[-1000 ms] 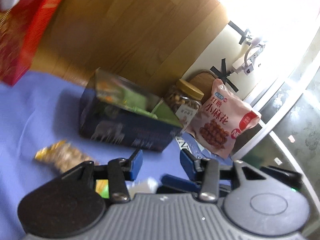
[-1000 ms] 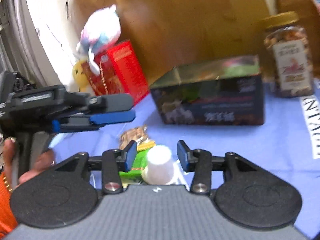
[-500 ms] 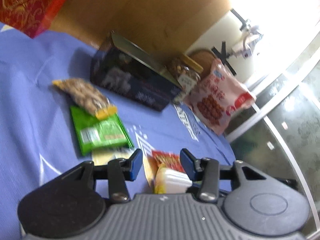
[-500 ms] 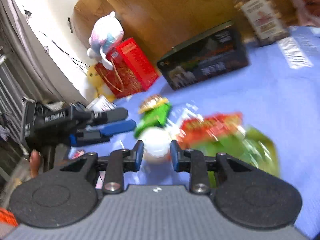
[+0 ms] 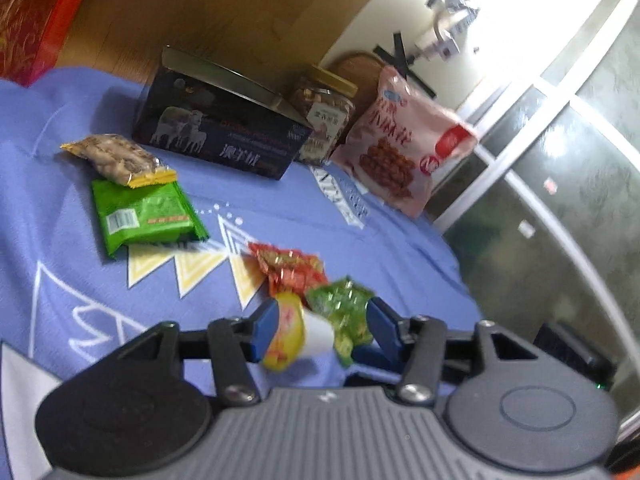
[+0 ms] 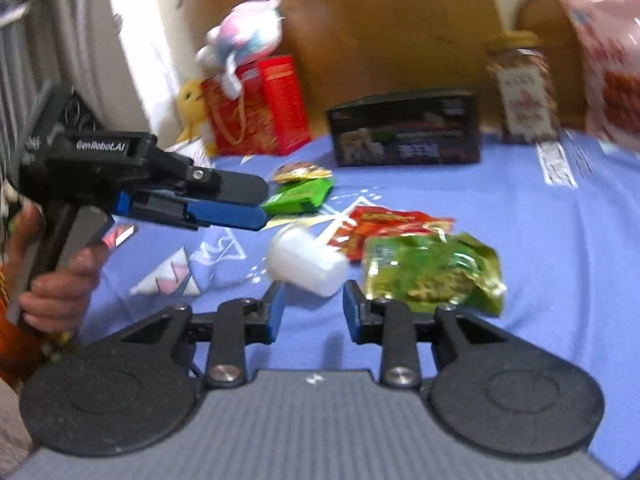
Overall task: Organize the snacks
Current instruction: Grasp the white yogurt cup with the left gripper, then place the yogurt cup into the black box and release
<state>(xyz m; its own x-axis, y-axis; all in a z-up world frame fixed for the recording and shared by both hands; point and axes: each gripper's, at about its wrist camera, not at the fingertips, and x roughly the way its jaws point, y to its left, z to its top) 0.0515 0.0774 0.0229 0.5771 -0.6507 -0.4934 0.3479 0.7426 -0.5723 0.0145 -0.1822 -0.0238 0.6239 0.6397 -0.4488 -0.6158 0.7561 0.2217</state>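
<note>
Lavender-blue cloth (image 5: pixel 280 216) covers the whole tabletop, and at its far edge stand the biggest things: a dark open box (image 5: pixel 220 140), a pink bag (image 5: pixel 404 148) leaning by the window, a nut jar (image 5: pixel 324 116), and, in the right view, a red gift box (image 6: pixel 256 108) with a plush toy (image 6: pixel 240 40) on top. Nearer lie the loose snacks: a flat green pack (image 5: pixel 144 212) with a peanut pack (image 5: pixel 116 158) overlapping its far end, then a red pack (image 5: pixel 288 268) and a crinkly green pack (image 6: pixel 432 272) side by side. Smallest is the white jelly cup (image 6: pixel 304 260), on its side on the cloth, touching or just beside the red pack. Half a second ago the right tool (image 6: pixel 314 308) had its blue pads closed against this cup; now they stand well apart with the cup lying free just ahead of them, so it looks released, not carried. The left tool (image 5: pixel 320 324) has swung down over the same spot: its pads are spread wide, holding nothing, with the cup and crinkly pack between them in its view, though whether it touches the cup I cannot tell. That suggests a handover, or a regrasp, with the dark box the likely destination; none of the loose snacks is visibly in it yet.
</note>
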